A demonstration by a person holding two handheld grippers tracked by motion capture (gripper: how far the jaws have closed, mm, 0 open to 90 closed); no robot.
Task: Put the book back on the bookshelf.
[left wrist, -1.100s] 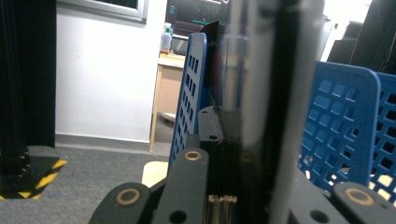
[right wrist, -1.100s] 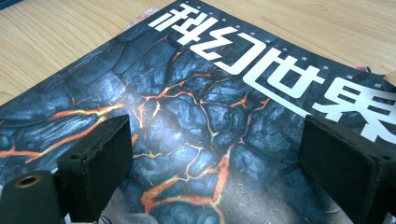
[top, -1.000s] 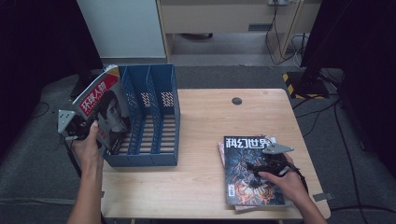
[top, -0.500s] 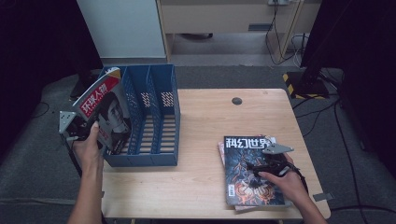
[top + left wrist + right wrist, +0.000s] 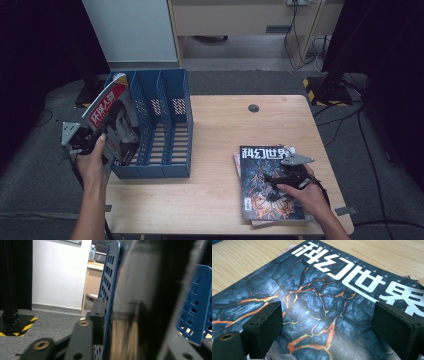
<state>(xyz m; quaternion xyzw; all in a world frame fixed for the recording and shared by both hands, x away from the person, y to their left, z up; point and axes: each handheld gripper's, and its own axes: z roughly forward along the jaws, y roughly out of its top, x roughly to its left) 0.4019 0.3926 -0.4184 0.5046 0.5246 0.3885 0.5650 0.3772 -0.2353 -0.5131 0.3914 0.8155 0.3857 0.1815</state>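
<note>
A magazine with a red banner and a portrait cover (image 5: 111, 120) is held tilted, its lower edge at the leftmost slot of the blue file rack (image 5: 165, 125). My left gripper (image 5: 85, 142) is shut on its left edge; up close the cover (image 5: 140, 302) is a blur between the jaws of the left gripper (image 5: 132, 345), beside a blue rack wall (image 5: 110, 290). A dark magazine with glowing lava cracks (image 5: 267, 185) lies on top of a small stack at the table's front right. My right gripper (image 5: 280, 177) rests over it, open, the right gripper (image 5: 329, 327) straddling the cover (image 5: 324, 290).
The wooden table (image 5: 225, 130) has a round cable hole (image 5: 253, 108) near its far edge. The rack's middle and right slots stand open. A pink-edged magazine (image 5: 236, 161) peeks out below the dark one. A white cabinet (image 5: 130, 30) stands behind the table.
My left gripper has shifted slightly right, bringing the portrait magazine a little closer into the rack's left slot. The right gripper has stayed over the dark magazine.
</note>
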